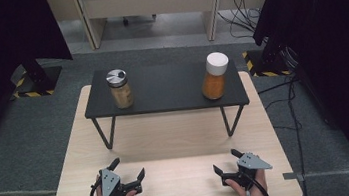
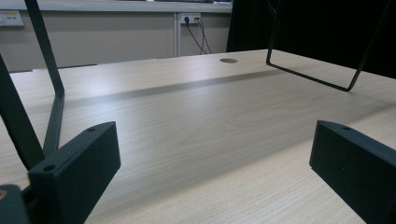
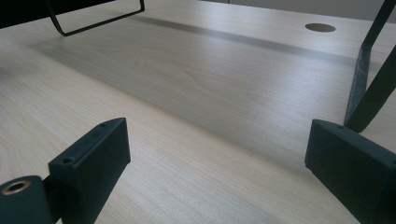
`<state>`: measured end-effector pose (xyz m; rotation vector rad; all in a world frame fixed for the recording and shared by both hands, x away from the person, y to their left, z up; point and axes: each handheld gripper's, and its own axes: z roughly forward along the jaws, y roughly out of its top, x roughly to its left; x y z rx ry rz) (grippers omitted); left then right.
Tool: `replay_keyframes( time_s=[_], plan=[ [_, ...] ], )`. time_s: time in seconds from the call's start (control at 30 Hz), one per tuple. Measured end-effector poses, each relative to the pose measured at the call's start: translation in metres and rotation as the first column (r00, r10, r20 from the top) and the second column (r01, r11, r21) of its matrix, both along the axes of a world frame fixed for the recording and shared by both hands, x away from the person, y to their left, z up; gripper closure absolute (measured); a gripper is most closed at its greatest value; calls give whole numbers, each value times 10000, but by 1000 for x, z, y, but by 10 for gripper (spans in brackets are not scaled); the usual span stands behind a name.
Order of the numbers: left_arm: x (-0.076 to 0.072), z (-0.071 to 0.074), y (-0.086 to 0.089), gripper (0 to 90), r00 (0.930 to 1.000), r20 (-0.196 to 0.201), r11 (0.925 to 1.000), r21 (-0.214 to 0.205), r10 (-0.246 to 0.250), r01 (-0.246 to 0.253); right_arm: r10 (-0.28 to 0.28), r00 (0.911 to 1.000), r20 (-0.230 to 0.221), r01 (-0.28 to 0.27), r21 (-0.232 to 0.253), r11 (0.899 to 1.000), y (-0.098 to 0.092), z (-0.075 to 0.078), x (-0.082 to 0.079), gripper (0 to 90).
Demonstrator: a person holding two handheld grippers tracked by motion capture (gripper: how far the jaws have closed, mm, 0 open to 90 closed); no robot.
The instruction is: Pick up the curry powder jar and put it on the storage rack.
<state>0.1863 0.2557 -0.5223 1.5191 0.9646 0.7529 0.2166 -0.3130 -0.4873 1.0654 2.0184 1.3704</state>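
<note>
A light wooden table (image 1: 167, 139) is seen from the high view, with a low black shelf (image 1: 163, 86) standing on thin wire legs across its far half. Two jars are set on the shelf, well apart: one with a silver lid (image 1: 120, 88) toward the left end, holding a pale powder, and one with a white lid (image 1: 215, 76) toward the right end, holding an orange filling. Both are upright and untouched.

The left gripper (image 1: 127, 173) and the right gripper (image 1: 226, 164) are held low at the near edge of the table, far from the shelf. In each gripper view the jaws are spread wide, with only bare wood between them; nothing is gripped.

The work is judged to be at its very start: no jar is lifted or moved, and every reach is left to be made.

No brand, label or readable writing can be made out on either jar.
</note>
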Motion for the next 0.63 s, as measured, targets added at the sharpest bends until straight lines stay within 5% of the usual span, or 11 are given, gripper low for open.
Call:
replay_keyframes(
  time_s=[0.63],
  plan=[
    [1, 1, 0, 12, 10000, -67, 10000, 68, -11, 12, 3, 9999, 110, -4, 105, 9999, -2, -2, -1, 69]
  ],
)
